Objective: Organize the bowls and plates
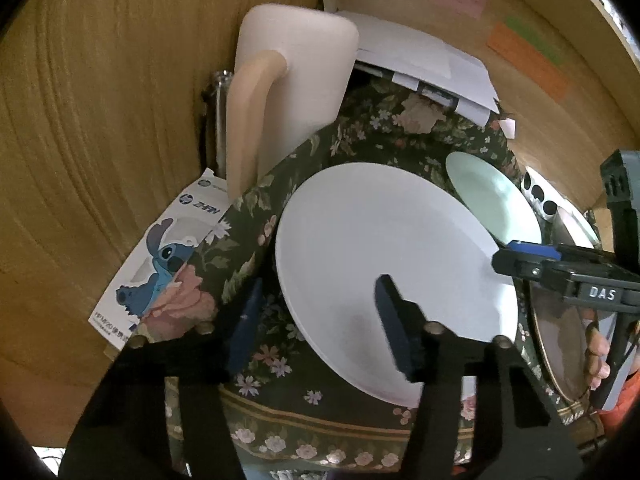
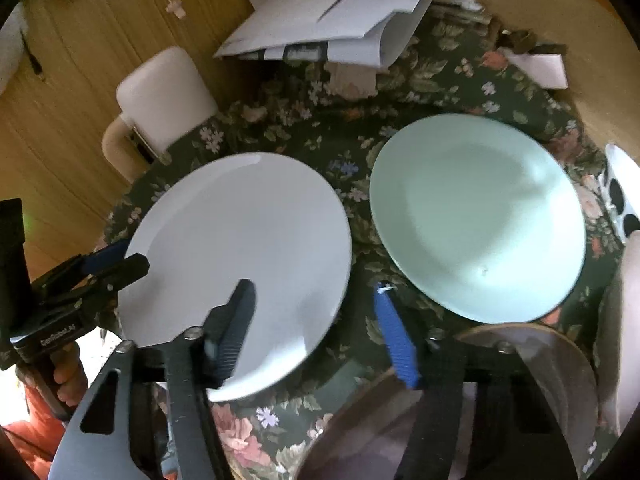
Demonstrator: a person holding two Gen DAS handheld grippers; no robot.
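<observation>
Now we are straddling opposite rims of the round white ceramic plate on the floral-clothed counter, left gripper and right gripper half-open, ideally closing evenly before lifting.

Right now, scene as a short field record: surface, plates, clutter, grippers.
surface: floral tablecloth
plates: white plate left, pale green plate right, apart, both flat on the cloth
other dishes: clear glass plate at near right; spotted dish at far right edge
clutter: paper stack at the far side
left gripper: open, straddling the white plate's edge
right gripper: open, straddling the white plate's near right edge
</observation>
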